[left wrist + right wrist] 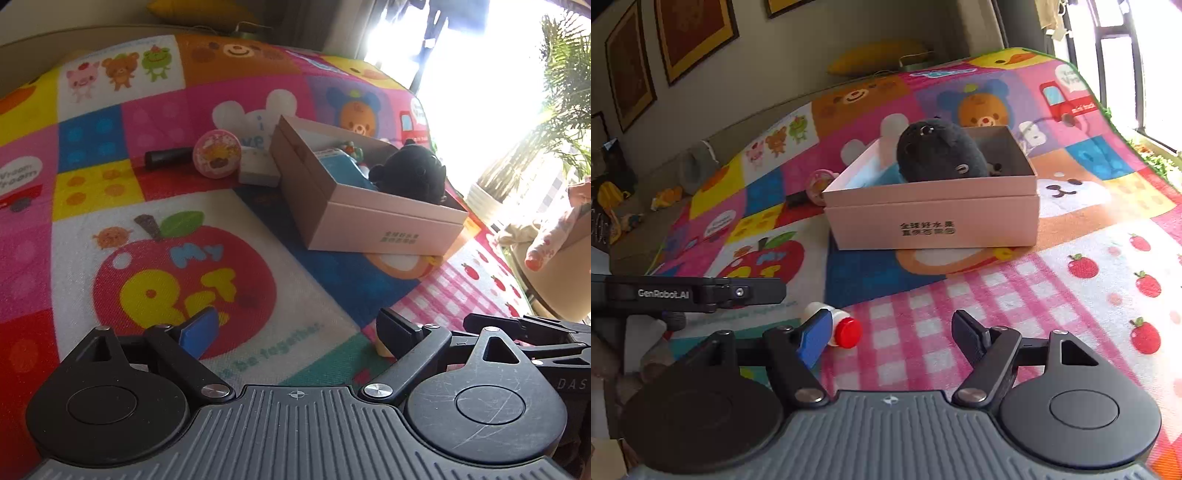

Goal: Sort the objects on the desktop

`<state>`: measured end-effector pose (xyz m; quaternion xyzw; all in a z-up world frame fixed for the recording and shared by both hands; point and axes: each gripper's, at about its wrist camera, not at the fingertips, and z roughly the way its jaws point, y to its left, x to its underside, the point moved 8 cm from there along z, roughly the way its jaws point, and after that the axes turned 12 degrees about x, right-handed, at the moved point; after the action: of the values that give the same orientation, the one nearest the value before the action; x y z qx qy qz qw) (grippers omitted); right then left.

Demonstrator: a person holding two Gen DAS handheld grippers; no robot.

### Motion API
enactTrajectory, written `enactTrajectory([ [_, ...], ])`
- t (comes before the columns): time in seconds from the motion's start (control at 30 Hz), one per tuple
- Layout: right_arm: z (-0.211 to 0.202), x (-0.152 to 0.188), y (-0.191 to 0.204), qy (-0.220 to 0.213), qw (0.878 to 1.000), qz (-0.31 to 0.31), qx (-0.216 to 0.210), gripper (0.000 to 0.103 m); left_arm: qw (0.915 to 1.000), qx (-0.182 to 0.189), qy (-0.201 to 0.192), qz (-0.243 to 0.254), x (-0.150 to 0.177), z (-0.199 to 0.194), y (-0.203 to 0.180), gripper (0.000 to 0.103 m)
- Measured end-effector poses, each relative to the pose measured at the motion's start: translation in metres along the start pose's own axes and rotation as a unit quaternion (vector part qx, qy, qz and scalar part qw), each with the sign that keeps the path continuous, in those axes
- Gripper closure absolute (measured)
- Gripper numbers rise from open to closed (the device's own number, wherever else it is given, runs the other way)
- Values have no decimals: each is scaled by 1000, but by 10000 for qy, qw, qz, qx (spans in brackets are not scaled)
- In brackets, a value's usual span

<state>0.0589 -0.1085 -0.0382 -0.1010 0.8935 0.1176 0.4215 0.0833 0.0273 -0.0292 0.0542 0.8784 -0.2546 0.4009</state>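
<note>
Jaws of left gripper [295, 332] and right gripper [886, 336] are held apart, empty. Bottle [833, 325] is seen at 10 o'clock of the right gripper; box [931, 218], at 12 o'clock, is judged the collection point.

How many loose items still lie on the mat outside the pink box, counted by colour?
Pink: 1, round tin
Black: 1, tube
White: 1, small block
White with red cap: 1, bottle
Total: 4, all outside the pink box.
</note>
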Motion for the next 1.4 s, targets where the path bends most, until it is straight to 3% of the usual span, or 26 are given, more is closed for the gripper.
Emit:
enactTrajectory([
  [0.07,4,2,6,194,9995,147,-213,49,10000,8,9,1,2,-1,0,7],
  [0.13,10,4,11,408,9983,230,-339,60,10000,7,-18,70,1,-1,-2,7],
  [0.23,16,6,16,456,9980,267,-345,65,9998,-41,-108,159,-3,-4,-4,6],
  [0.4,15,-4,30,275,9989,11,-370,84,9997,-152,-180,120,-6,-9,3,5],
  [0.47,13,-9,35,192,9991,-118,-352,96,9997,-143,-162,125,-5,-10,4,4],
  [0.63,6,-15,36,51,9987,-466,-194,96,9991,-153,-66,389,-2,-4,-3,3],
  [0.8,6,-12,16,168,9997,-182,47,95,9962,-273,-41,826,-5,3,-14,3],
  [0.93,11,-10,9,327,9994,105,-26,94,9943,-495,50,944,-4,11,-9,3],
  [1.07,14,-11,11,412,9981,363,-295,81,9922,-629,219,1056,3,16,-5,3],
  [1.23,21,-10,14,613,9937,722,-607,76,9930,-574,213,1013,3,14,-3,3],
  [1.37,26,-10,19,682,9899,1005,-731,53,9922,-755,147,979,2,4,6,3],
  [1.4,27,-11,23,663,9898,1022,-732,51,9918,-821,143,964,2,1,10,3],
])
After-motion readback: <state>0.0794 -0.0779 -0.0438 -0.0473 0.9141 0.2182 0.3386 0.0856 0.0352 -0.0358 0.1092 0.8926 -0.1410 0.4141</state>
